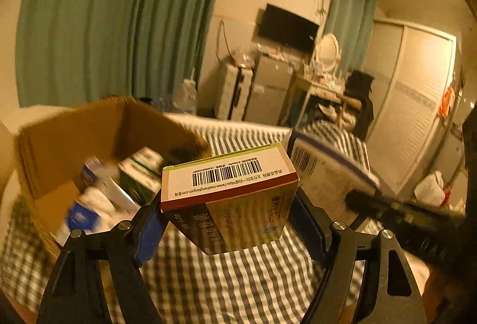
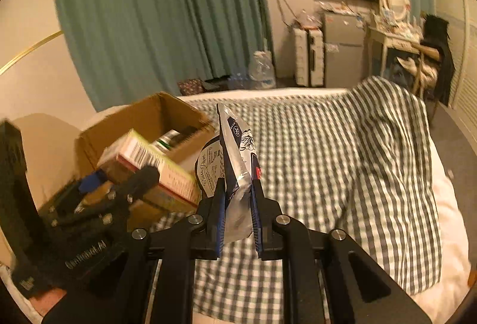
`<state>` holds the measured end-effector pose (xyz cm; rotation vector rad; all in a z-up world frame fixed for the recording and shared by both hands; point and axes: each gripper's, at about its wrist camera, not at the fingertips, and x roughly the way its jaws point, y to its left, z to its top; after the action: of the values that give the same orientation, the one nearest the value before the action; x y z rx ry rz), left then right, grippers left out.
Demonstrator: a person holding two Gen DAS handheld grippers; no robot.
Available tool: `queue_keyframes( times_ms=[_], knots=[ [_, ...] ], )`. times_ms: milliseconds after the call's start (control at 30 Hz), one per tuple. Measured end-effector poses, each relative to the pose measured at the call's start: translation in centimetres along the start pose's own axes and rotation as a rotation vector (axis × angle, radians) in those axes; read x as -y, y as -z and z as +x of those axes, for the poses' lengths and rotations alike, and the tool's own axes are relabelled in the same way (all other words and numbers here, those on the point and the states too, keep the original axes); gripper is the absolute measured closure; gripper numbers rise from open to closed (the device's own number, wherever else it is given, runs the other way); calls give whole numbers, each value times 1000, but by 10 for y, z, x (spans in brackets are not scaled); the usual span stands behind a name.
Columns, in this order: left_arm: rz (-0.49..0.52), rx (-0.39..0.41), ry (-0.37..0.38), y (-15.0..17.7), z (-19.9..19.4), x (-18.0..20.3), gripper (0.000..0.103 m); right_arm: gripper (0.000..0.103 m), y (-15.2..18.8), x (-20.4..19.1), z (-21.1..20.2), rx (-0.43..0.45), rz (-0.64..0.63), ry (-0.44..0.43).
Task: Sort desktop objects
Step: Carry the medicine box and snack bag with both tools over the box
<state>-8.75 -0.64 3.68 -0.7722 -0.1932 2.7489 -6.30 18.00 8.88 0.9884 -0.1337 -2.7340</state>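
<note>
My left gripper (image 1: pixel 229 222) is shut on a yellow and red medicine box (image 1: pixel 229 192) with a barcode on top, held above the checked cloth just right of the open cardboard box (image 1: pixel 89 139). The same medicine box (image 2: pixel 155 172) and the left gripper (image 2: pixel 119 190) show at the left of the right wrist view. My right gripper (image 2: pixel 237 204) is shut on a white and navy tissue pack (image 2: pixel 235 163), held upright above the cloth. That pack (image 1: pixel 322 166) appears at the right of the left wrist view.
The cardboard box holds several small cartons, blue, white and green (image 1: pixel 119 184). A green checked cloth (image 2: pixel 342 160) covers the bed. Behind are green curtains (image 2: pixel 149 11), a fridge (image 2: pixel 342 52), suitcase, dressing table and wardrobe doors (image 1: pixel 411 103).
</note>
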Motion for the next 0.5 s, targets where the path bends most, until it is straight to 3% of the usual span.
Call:
queue_keyframes(
  times_ms=[267,400,500],
  knots=[
    [-4,126,-104,-60,-37,-47,23,89,-43,-65,15,46,-89,-97],
    [-32,128,-207,-69,-34,-81,23,89,-55,-93,49,16,-111,-132],
    [-72,103,-236,-64,-23,-106,23,89,-57,-106,73,-21,-119,-152]
  ],
)
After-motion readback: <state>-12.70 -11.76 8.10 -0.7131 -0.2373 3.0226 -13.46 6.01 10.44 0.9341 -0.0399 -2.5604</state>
